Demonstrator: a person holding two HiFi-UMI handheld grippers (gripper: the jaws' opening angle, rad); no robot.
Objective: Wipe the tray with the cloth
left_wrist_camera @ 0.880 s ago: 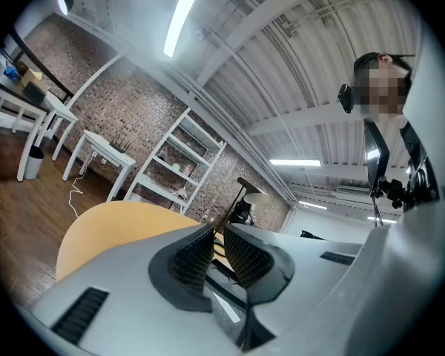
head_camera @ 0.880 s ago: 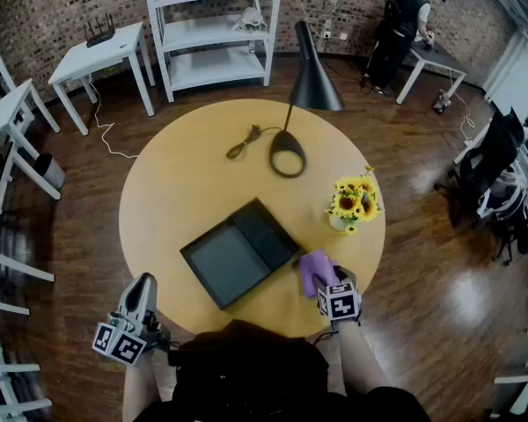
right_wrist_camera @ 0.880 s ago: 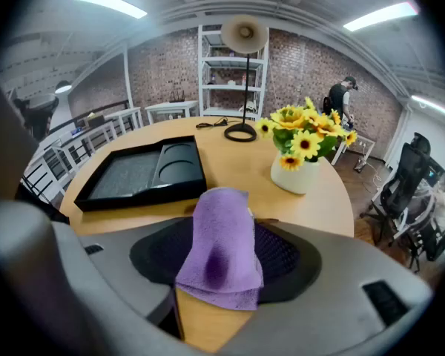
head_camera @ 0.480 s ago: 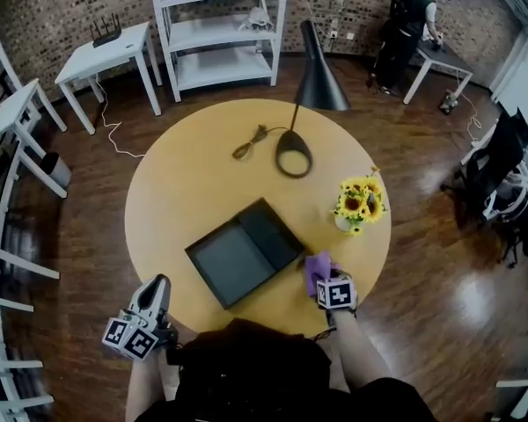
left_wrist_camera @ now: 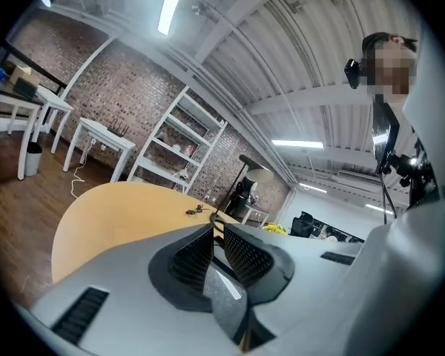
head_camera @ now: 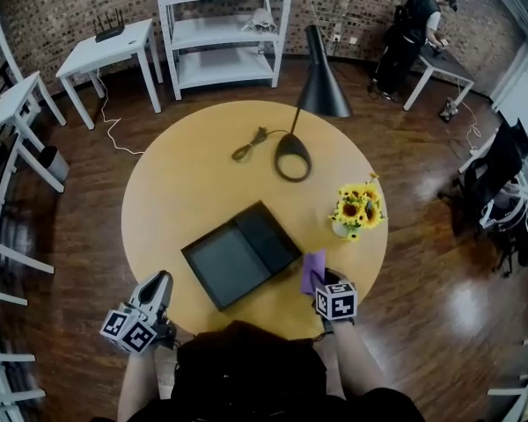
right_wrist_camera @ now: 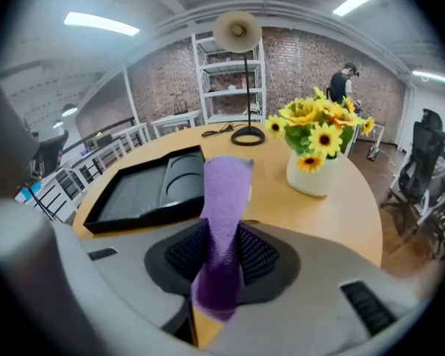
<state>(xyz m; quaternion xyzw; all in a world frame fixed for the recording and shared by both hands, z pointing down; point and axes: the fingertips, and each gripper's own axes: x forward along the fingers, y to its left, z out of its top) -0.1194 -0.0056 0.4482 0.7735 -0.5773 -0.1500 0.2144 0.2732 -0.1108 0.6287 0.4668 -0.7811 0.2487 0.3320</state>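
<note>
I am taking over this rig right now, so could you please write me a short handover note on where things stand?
Left hand-held gripper: shut, empty, at the near-left edge of the round table.
Right hand-held gripper: shut on the purple cloth, which sticks out ahead of the jaws.
Black tray: empty, on the table just left of the cloth; the cloth is not on it.
Done: cloth is in the grip.
Left: bring the cloth onto the tray and wipe it.
</note>
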